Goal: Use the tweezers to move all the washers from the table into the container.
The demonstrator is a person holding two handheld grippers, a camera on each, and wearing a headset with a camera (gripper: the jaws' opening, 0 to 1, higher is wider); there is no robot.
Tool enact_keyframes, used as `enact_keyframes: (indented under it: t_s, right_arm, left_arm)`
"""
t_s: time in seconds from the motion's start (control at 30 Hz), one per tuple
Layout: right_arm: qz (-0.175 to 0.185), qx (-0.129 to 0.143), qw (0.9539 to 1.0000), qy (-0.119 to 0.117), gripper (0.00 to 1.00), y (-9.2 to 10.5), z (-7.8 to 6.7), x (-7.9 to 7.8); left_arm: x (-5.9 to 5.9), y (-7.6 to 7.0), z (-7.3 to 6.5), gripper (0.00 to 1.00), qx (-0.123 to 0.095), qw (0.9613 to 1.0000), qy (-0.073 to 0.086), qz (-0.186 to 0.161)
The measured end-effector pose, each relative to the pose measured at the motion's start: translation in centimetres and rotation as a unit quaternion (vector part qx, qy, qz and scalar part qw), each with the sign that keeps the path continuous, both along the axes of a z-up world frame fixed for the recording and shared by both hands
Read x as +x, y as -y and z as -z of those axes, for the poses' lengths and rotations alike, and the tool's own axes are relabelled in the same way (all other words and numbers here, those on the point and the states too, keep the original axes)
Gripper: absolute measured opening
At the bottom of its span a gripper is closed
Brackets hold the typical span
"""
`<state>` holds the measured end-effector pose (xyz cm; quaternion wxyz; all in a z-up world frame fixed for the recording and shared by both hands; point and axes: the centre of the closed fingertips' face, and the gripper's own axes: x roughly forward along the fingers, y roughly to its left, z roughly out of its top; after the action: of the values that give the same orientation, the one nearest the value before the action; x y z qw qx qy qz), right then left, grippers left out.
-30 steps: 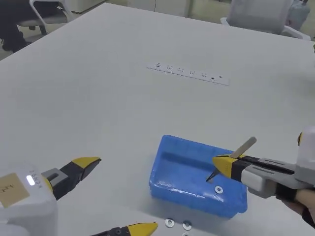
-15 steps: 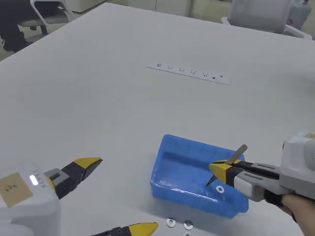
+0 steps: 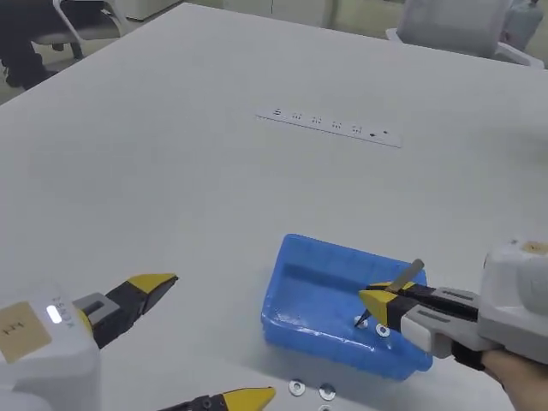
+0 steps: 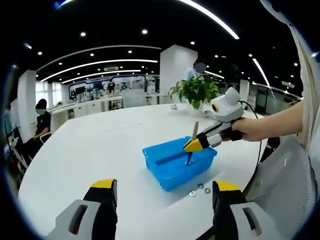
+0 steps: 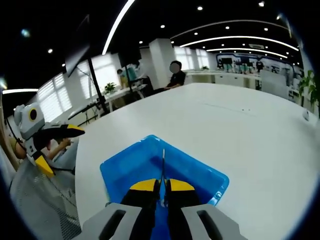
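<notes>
Looks like drop-off, with right claw [image 3: 366,299] pinched on slim metal tweezers [image 3: 408,274] inside blue plastic container [image 3: 278,295], left claw [image 3: 221,336] gaping idle; next, reach flat silver washers [image 3: 296,389] by desk's near edge.

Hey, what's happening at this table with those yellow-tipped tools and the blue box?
A person holds a gripper in each hand. The right gripper, jaws shut on tweezers, dips their tips into the blue container, where one washer lies. Two washers wait on the table just in front of the container. The left gripper hangs open off to the side, holding nothing.
</notes>
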<state>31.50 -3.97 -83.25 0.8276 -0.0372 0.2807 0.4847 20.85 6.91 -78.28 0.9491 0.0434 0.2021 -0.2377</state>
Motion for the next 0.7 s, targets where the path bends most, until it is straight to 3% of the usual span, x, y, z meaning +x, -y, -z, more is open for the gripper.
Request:
enact_keyframes:
  t_s: [0.37,0.7]
  right_arm:
    - [0.000,0.006,1.0000,0.004,0.04,-0.1,-0.4,0.1]
    - [0.005,0.017,0.9997,0.016,0.04,0.0,-1.9,0.3]
  left_arm:
    - [-0.1,0.1,0.1,0.79,0.000,1.0000,-0.003,0.003]
    - [-0.2,0.0,0.2,0.79,0.002,1.0000,-0.004,0.003]
